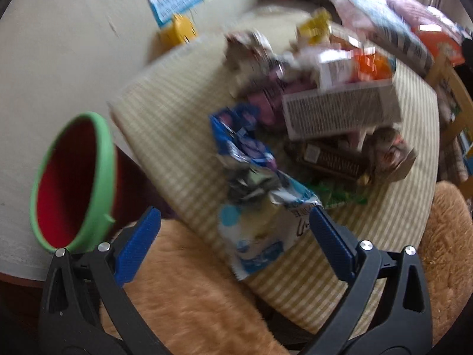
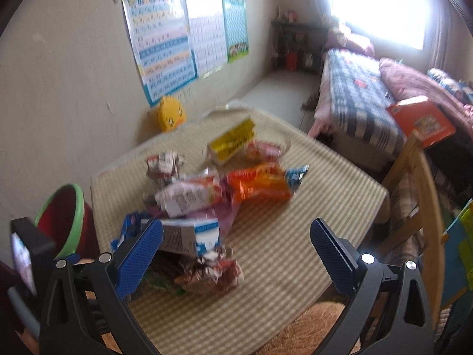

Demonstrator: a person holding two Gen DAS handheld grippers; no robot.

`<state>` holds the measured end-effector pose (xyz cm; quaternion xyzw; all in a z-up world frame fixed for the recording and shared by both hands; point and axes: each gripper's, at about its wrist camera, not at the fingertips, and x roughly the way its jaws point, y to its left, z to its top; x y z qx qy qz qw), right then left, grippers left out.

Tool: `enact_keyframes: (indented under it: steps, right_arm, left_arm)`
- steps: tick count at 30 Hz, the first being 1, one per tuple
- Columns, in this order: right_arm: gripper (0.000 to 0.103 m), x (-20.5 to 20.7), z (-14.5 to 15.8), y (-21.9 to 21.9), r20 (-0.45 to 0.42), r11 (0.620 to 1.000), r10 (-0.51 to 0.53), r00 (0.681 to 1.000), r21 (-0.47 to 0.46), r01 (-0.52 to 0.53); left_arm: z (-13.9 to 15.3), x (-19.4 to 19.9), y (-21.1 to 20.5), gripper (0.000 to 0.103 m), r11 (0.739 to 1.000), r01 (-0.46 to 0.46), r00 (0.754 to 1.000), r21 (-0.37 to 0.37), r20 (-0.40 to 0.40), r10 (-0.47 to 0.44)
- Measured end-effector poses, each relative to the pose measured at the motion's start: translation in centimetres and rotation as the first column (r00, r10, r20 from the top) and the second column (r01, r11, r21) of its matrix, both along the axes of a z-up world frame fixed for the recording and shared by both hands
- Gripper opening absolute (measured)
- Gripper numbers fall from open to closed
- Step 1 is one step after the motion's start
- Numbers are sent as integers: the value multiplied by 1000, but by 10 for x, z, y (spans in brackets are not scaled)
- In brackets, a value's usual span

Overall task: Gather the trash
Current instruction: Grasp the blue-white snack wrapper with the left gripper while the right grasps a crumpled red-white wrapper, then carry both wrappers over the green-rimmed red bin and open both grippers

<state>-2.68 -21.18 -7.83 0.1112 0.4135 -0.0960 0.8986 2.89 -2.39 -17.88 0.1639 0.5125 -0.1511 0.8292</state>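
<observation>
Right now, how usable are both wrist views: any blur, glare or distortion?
Left wrist view: heavy motion blur smears the wrapper pile; only the left gripper reads sharp. Right wrist view: milder blur, the window blown out white, fisheye bending the table edge.

Glossy crinkled plastic wrappers on a woven striped tablecloth

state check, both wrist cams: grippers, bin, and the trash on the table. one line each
left gripper: open, holding nothing
right gripper: open, holding nothing
red bin with green rim: beside the table, mouth open, no trash visible inside
blue and white wrapper: crumpled, on the table, ahead of the left gripper
white carton: lying on its side in the pile
orange wrapper: crumpled, on the table
yellow box: on the table, far side of pile
</observation>
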Motion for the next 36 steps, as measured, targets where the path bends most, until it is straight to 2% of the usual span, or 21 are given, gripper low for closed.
enact_keyframes:
  steps: [2, 3, 4, 5, 6, 9, 10, 11, 14, 16, 19, 23, 25, 27, 30, 33, 36]
  right_arm:
    - [96, 0, -12, -4, -28, 1000, 10, 1000, 30, -9]
    - [96, -1, -17, -5, -39, 999, 13, 999, 44, -11]
    - [96, -2, -23, -7, -50, 998, 20, 999, 61, -17]
    - [96, -3, -30, -8, -64, 996, 33, 997, 83, -28]
    - [96, -3, -34, -8, -77, 995, 39, 996, 93, -31]
    - [96, -1, -50, -5, -111, 992, 54, 992, 119, -41]
    - [96, 1, -55, -3, -120, 989, 62, 991, 138, -45]
    - [96, 4, -59, -2, -127, 986, 70, 989, 157, -50]
    - [93, 13, -72, 5, -143, 974, 104, 984, 212, -72]
    - [86, 17, -77, 11, -159, 970, 122, 980, 230, -83]
    - [85, 22, -86, 18, -181, 968, 133, 974, 235, -89]
    - [73, 25, -100, 19, -225, 965, 140, 964, 249, -82]
    - [44, 23, -105, 15, -223, 953, 139, 965, 297, -69]
    - [31, 18, -102, 9, -207, 942, 130, 970, 330, -55]
    - [22, 12, -87, 6, -180, 954, 107, 978, 297, -50]
    - [20, 2, -70, 1, -147, 952, 86, 985, 305, -37]
    - [19, -9, -49, 1, -109, 961, 72, 991, 274, -40]
  left_arm:
    - [-10, 5, -6, 99, 1000, 13, 999, 0, -43, -13]
    - [-16, 9, -8, 93, 1000, 12, 998, -1, -66, -12]
    - [-18, 10, -9, 78, 1000, 11, 997, -4, -76, -11]
    - [-23, 12, -9, 71, 1000, 10, 995, -15, -100, -12]
    - [-25, 12, -8, 56, 1000, 9, 993, -28, -119, -12]
    - [-24, 13, -1, 36, 996, 0, 990, -85, -143, -12]
    - [-23, 13, 1, 35, 995, -2, 990, -96, -142, -12]
    - [-20, 12, 3, 29, 994, -4, 990, -111, -141, -12]
    - [0, 6, 12, 28, 988, -3, 993, -156, -118, -16]
    - [14, 1, 16, 28, 984, 6, 995, -177, -99, -23]
    - [32, -5, 26, 28, 974, 1, 997, -225, -80, -20]
    - [51, 3, 34, 28, 960, -15, 999, -279, -50, 1]
    - [60, 6, 38, 28, 955, -26, 999, -295, -28, 18]
    - [64, 12, 41, 28, 951, -42, 999, -306, -15, 40]
    - [71, 15, 49, 28, 946, -66, 998, -317, 2, 70]
    - [74, 16, 57, 28, 942, -82, 996, -324, 16, 92]
    - [77, 16, 59, 28, 942, -85, 994, -325, 35, 102]
